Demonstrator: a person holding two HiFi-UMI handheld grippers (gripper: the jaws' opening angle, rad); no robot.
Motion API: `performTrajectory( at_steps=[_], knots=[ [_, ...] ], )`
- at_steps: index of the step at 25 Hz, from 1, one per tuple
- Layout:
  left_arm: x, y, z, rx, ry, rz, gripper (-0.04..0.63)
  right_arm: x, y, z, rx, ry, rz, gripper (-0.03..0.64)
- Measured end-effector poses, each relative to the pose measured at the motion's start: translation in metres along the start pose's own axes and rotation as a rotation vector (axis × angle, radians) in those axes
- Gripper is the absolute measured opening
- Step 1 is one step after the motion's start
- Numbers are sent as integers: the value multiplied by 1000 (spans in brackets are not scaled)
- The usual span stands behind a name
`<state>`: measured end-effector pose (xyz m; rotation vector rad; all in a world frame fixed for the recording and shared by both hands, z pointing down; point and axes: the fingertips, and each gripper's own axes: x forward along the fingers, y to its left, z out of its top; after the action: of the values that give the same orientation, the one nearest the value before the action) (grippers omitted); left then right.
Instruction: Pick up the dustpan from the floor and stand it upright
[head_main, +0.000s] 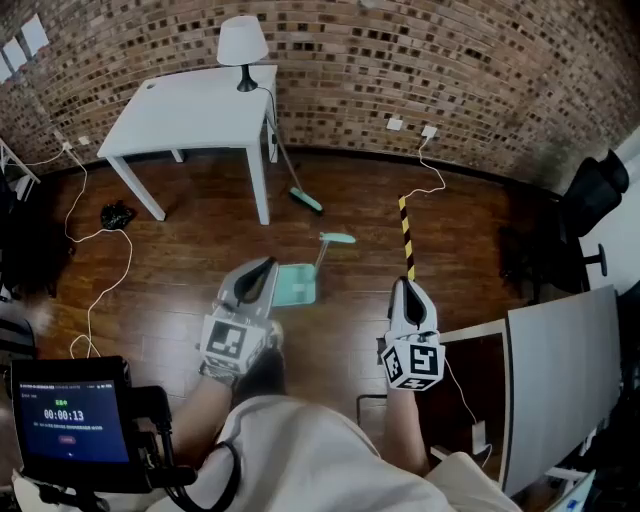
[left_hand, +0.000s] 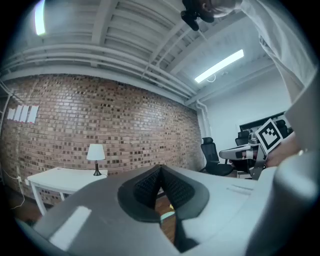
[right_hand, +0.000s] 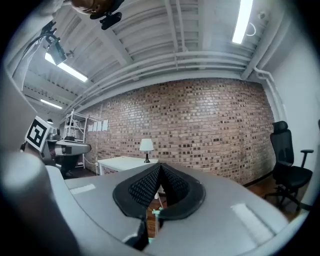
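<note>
The teal dustpan (head_main: 298, 284) lies flat on the wooden floor, its handle (head_main: 337, 238) pointing away from me. My left gripper (head_main: 262, 269) hovers just left of the pan, its jaws closed together with nothing between them. To the right of the pan, well apart from it, my right gripper (head_main: 404, 288) is held shut and empty too. In the left gripper view the pads (left_hand: 148, 187) meet, and a sliver of the dustpan (left_hand: 166, 216) shows below them. The right gripper view shows the same closed pads (right_hand: 145, 186) with a bit of teal (right_hand: 156, 212) beneath.
A broom (head_main: 296, 185) leans against the white table (head_main: 200, 115), which carries a lamp (head_main: 242, 45). A yellow-black striped pole (head_main: 406, 235) lies on the floor right of the pan. Cables (head_main: 100, 285) trail at left. A grey desk panel (head_main: 555, 370) and an office chair (head_main: 590, 190) stand at right.
</note>
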<state>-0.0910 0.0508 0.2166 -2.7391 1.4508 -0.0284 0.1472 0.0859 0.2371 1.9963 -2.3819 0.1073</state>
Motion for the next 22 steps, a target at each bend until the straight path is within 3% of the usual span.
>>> performTrajectory(
  at_steps=[6,10,16,22],
  knots=[
    [-83,-125,12,30,-25,3,2,-138,-16,-2,0,-11,43,12],
    [-122,-175,32,15,-20,5,2,-200,-28,-4,17,12,34,12],
    [-163,-188,31,42,-7,10,2,-240,-12,0,38,1,35,12],
    [-171,-164,45,34,-23,15,2,-233,27,14,21,11,87,12]
  ],
)
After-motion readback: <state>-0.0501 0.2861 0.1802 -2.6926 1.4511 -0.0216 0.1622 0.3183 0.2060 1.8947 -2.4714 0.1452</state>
